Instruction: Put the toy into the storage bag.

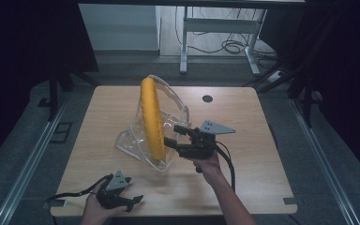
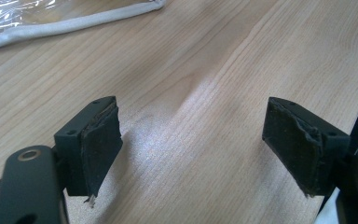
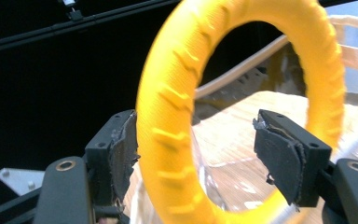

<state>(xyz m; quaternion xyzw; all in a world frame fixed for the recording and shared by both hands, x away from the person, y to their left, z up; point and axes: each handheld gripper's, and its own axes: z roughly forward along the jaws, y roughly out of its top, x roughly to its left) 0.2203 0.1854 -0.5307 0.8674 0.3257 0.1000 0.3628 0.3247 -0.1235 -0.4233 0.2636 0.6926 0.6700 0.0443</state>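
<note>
A yellow ridged ring [image 1: 151,119] stands upright on edge inside a clear plastic bag [image 1: 176,112] at the middle of the wooden table [image 1: 248,154]. My right gripper [image 1: 171,134] is open just right of the ring's lower part. In the right gripper view the ring [image 3: 168,121] rises between the jaws of my right gripper [image 3: 205,154], its band against the left pad [image 3: 123,154] and well apart from the right one; the bag [image 3: 354,56] shows behind. My left gripper [image 1: 136,201] sits near the table's front left edge, open [image 2: 193,144] over bare wood, with the bag's white seam [image 2: 74,21] beyond.
A small dark round hole [image 1: 207,98] lies in the tabletop at the back right. Beyond the table stand a white desk frame [image 1: 215,26] and floor cables [image 1: 234,47]. Dark panels flank both sides. Bare wood spreads right of and in front of the bag.
</note>
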